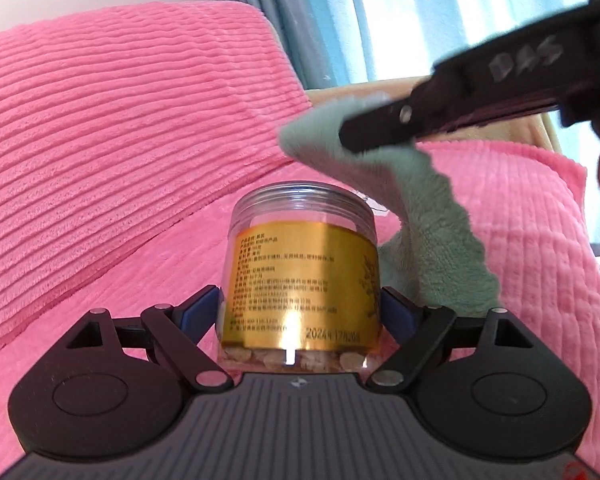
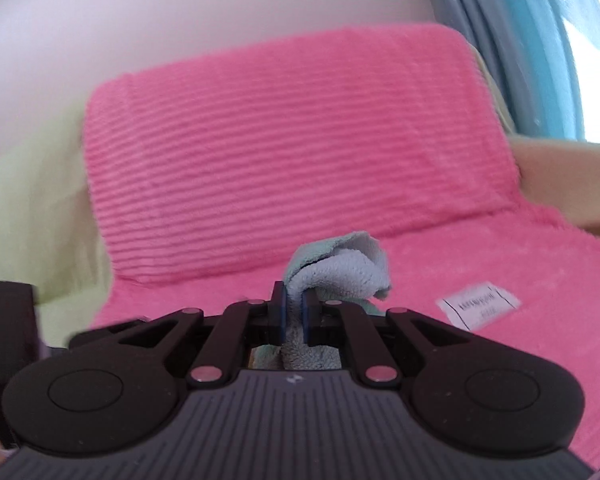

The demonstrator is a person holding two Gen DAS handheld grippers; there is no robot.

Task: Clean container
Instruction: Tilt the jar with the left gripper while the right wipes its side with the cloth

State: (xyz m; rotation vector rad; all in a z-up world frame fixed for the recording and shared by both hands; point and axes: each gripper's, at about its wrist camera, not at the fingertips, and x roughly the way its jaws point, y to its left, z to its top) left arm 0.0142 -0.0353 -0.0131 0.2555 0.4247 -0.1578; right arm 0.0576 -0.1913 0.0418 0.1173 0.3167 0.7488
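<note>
The left gripper (image 1: 300, 312) clamps a clear round plastic jar (image 1: 302, 268) with a gold label; above it, the right gripper (image 2: 294, 312) pinches a fluffy green cloth (image 2: 340, 268).

Left gripper (image 1: 300, 312): matte black linkage arms, silver pivot pins, blue fingers (image 1: 198, 310). Grey ribbed housing below, small white logo at centre, round black caps either side. Right gripper (image 2: 293, 312): same black links, silver pins, blue-edged fingers (image 2: 278, 312); raised "DAS" lettering on its side in left wrist view.
</note>
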